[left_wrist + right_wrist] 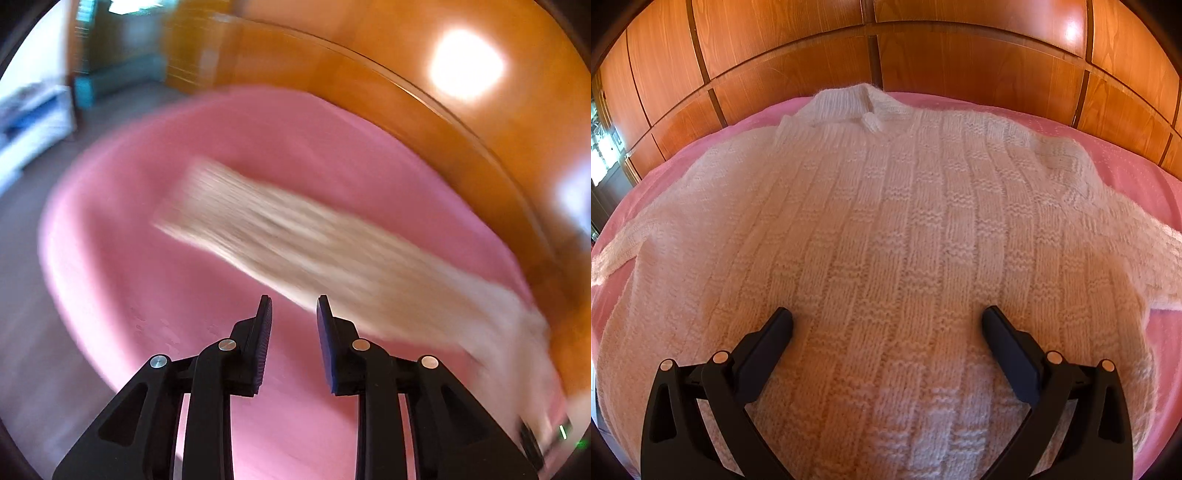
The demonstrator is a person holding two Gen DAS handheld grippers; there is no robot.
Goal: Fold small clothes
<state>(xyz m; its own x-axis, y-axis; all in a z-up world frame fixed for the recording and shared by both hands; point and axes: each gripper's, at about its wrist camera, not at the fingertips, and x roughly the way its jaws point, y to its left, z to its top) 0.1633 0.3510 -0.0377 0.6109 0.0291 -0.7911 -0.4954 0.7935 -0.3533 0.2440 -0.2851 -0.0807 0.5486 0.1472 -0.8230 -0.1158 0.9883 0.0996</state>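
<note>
Under the right claw [886, 321], whose jaws stand wide apart and empty, a white sweater [886, 206] lies flat on the pink cover [1126, 166], collar at the far side. The left claw [294, 306] is slightly parted, gripping nothing; ahead of it lies a blurred sleeve [295, 236].

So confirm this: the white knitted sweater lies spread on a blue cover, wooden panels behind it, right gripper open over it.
Not blue: the cover is pink, as the right wrist view shows. The rest stands: the sweater lies spread on it, wooden panels behind, right gripper open over it.
</note>
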